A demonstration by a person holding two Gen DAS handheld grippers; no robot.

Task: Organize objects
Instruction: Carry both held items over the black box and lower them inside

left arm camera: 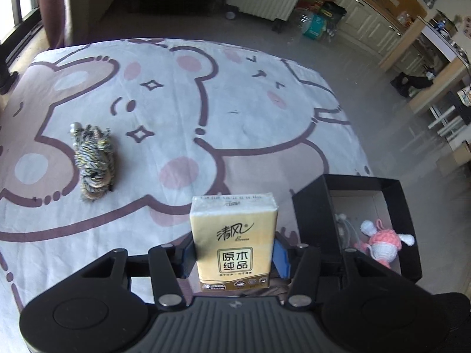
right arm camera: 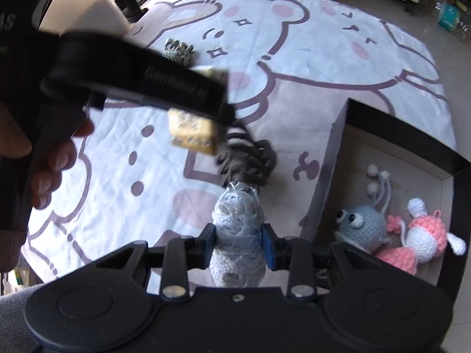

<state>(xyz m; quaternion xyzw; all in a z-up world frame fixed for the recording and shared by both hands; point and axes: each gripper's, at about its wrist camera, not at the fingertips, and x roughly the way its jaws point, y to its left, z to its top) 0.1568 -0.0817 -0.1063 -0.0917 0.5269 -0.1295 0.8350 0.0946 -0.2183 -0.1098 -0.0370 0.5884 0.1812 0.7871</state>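
Between the pads of my left hand-held gripper (left arm camera: 234, 254): one yellow tissue pack (left arm camera: 234, 239), clamped upright above the bear-print sheet (left arm camera: 241, 111). My right hand-held gripper (right arm camera: 238, 242) gripped a pale-blue knitted bundle (right arm camera: 238, 229). Black box (right arm camera: 338, 158) just right held a grey crochet toy (right arm camera: 363, 225) and a pink one (right arm camera: 418, 236). Rope coil (left arm camera: 92, 161) lay well left.

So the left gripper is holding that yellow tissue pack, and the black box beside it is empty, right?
Not quite. The left gripper does hold the yellow tissue pack, but the black box is not empty: the right wrist view shows a grey crocheted toy and a pink one inside.
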